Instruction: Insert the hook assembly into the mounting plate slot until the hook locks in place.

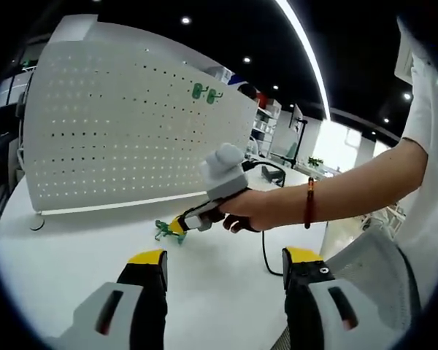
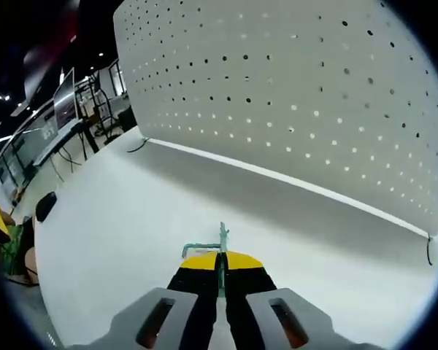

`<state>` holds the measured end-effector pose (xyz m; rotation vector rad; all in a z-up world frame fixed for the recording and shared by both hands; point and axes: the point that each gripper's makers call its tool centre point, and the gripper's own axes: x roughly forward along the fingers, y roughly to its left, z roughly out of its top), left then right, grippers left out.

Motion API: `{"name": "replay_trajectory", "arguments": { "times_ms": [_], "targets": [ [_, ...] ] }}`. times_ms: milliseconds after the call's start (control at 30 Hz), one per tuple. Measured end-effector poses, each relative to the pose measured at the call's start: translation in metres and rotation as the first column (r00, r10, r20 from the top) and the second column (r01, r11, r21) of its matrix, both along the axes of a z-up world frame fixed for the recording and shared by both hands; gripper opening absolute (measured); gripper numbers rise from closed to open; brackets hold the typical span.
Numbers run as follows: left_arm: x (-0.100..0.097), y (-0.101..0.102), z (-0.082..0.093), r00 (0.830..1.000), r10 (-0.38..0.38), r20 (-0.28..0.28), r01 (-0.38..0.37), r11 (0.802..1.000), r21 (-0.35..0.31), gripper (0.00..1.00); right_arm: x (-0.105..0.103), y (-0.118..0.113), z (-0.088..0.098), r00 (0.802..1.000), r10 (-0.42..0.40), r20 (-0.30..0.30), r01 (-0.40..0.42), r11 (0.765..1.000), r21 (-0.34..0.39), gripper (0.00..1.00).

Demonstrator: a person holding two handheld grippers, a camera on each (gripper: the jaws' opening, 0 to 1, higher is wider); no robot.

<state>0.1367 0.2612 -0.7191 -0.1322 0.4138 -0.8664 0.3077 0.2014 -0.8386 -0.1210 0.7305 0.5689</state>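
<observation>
My right claw (image 2: 220, 264) is clamped on a thin green wire hook (image 2: 217, 244) (bent tip ahead); my left claw (image 1: 225, 267) is apart.

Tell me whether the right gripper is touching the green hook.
Touching. In the right gripper view, the right gripper has its jaws closed on the green hook.

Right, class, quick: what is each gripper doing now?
Left gripper: open, holding nothing.
Right gripper: shut on the green hook, low over the white table.
</observation>
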Motion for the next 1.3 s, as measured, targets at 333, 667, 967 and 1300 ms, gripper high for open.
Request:
{"name": "replay_trajectory", "arguments": {
  "times_ms": [333,667,967,1300],
  "targets": [
    [0.001,0.001,0.003,1.0,-0.005,0.016,0.005,1.0,0.017,0.66,0.002,-0.003,0.015,1.0,-0.003,0.028,0.003,1.0,0.023,0.0],
    [0.003,-0.001,0.006,0.998,-0.014,0.056,0.011,0.998,0.062,0.63,-0.006,-0.007,0.033,0.999,-0.043,-0.02,0.045,0.994,0.098,0.0],
    [0.0,-0.003,0.01,0.996,-0.031,0.078,0.025,0.996,0.087,0.63,-0.028,0.002,0.045,0.996,-0.05,-0.076,0.063,0.981,0.183,0.0],
    [-0.002,-0.001,0.013,0.99,-0.054,0.131,0.031,0.984,0.174,0.62,-0.057,0.004,0.057,0.996,-0.007,-0.094,0.027,0.978,0.206,0.0]
  ]
}}
